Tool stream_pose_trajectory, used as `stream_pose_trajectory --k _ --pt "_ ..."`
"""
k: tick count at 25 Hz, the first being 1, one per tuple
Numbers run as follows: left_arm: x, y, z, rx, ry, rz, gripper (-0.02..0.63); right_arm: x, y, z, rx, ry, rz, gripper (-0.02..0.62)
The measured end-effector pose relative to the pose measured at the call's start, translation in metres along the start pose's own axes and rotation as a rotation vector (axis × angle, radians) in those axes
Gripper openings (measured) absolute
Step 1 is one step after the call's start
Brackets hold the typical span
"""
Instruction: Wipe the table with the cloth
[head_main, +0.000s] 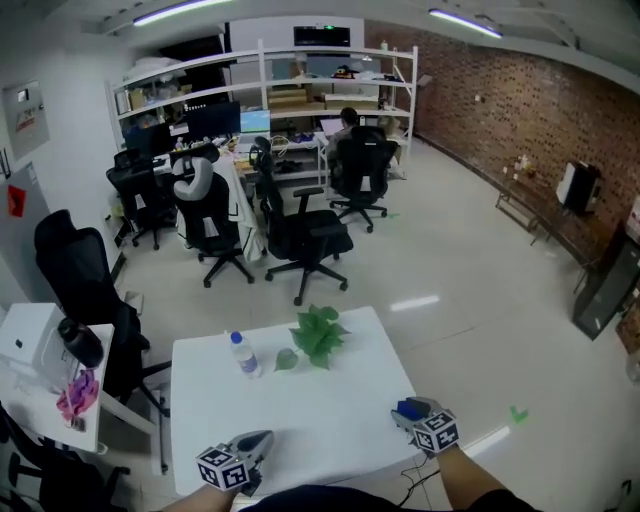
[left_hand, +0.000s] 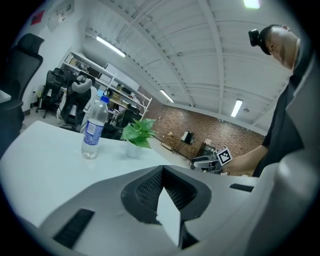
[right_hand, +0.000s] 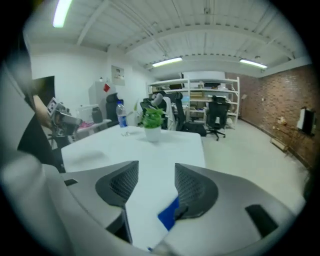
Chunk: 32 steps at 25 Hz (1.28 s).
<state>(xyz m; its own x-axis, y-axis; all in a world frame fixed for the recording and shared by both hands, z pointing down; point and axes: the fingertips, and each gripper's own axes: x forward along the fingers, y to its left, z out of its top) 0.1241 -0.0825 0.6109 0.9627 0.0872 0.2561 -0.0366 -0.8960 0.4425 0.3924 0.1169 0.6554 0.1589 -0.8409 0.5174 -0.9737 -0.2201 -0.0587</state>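
- Blue cloth (head_main: 408, 409): where is it, is it held?
- On the white table (head_main: 300, 420), near right corner, close to the edge. It's at the tip of the right gripper (head_main: 413, 411). Not held, as far as I can see.
- Jaws on the right?
- Wide apart. In the right gripper view the cloth (right_hand: 169, 215) pokes out low beside 1 pad (right_hand: 192, 187), the table shows white through the gap, and nothing is pinched across it.
- Left gripper (head_main: 255, 443)?
- Near left part of the table, jaws together at the tips, nothing between them. It's well apart from the cloth.
- Anything else on top?
- 1 water bottle (head_main: 243, 354) and 1 potted plant (head_main: 318, 335), both at the far end, upright and near each other. The middle of the table is bare.
- So how far along is the wipe?
- Can't say for sure. The surface looks plain white, with no spill, streak or wet patch visible, so no wiped area can be told from an unwiped one. My call: no wiping stroke is under way now, since the cloth sits loose at the corner.
- What's left, then?
- If the wiping hasn't started: close the right jaws on the cloth, then sweep the bare middle and keep clear of the bottle and plant. If it's finished, the cloth is already set down. The pictures don't settle which.
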Motion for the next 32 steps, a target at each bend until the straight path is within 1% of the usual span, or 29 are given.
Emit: stream_pose_trajectory --k 1,3,4,7,8,9,10,13,16,18,23,27,32 --pt "-0.011 0.009 0.005 0.002 -0.017 0.017 -0.005 0.004 0.022 0.017 0.008 -0.047 0.063 0.208" --pt "-0.032 0.027 0.014 0.003 -0.054 0.057 -0.005 0.019 0.067 0.049 0.070 -0.131 0.195 0.032" --pt "-0.043 0.034 0.018 0.003 -0.072 0.077 -0.005 0.029 0.088 0.062 0.110 -0.158 0.258 -0.015" --pt "-0.075 0.051 0.025 0.000 -0.114 0.130 -0.005 0.059 0.144 0.088 0.192 -0.195 0.409 -0.014" --pt "-0.085 0.055 0.026 -0.001 -0.126 0.148 -0.005 0.068 0.159 0.095 0.198 -0.199 0.444 -0.014" --pt "-0.095 0.060 0.027 -0.003 -0.138 0.166 -0.005 0.078 0.171 0.100 0.198 -0.197 0.472 0.003" --pt "-0.105 0.064 0.027 -0.005 -0.148 0.185 -0.005 0.087 0.181 0.103 0.195 -0.190 0.494 0.002" --pt "-0.129 0.075 0.021 -0.018 -0.174 0.238 -0.005 0.107 0.194 0.101 0.191 -0.146 0.516 0.001" --pt "-0.145 0.083 0.016 -0.036 -0.195 0.274 -0.005 0.115 0.197 0.094 0.159 -0.086 0.507 0.000" --pt "-0.150 0.085 0.015 -0.041 -0.198 0.285 -0.005 0.117 0.197 0.087 0.130 -0.053 0.500 0.000" --pt "-0.144 0.083 0.015 -0.038 -0.188 0.273 -0.005 0.113 0.186 0.076 0.118 -0.021 0.476 0.000" --pt "-0.130 0.081 0.018 -0.031 -0.180 0.251 -0.005 0.112 0.174 0.079 0.107 -0.031 0.459 0.000" --pt "-0.116 0.075 0.021 -0.024 -0.164 0.225 -0.005 0.111 0.172 0.083 0.099 -0.038 0.457 0.000"
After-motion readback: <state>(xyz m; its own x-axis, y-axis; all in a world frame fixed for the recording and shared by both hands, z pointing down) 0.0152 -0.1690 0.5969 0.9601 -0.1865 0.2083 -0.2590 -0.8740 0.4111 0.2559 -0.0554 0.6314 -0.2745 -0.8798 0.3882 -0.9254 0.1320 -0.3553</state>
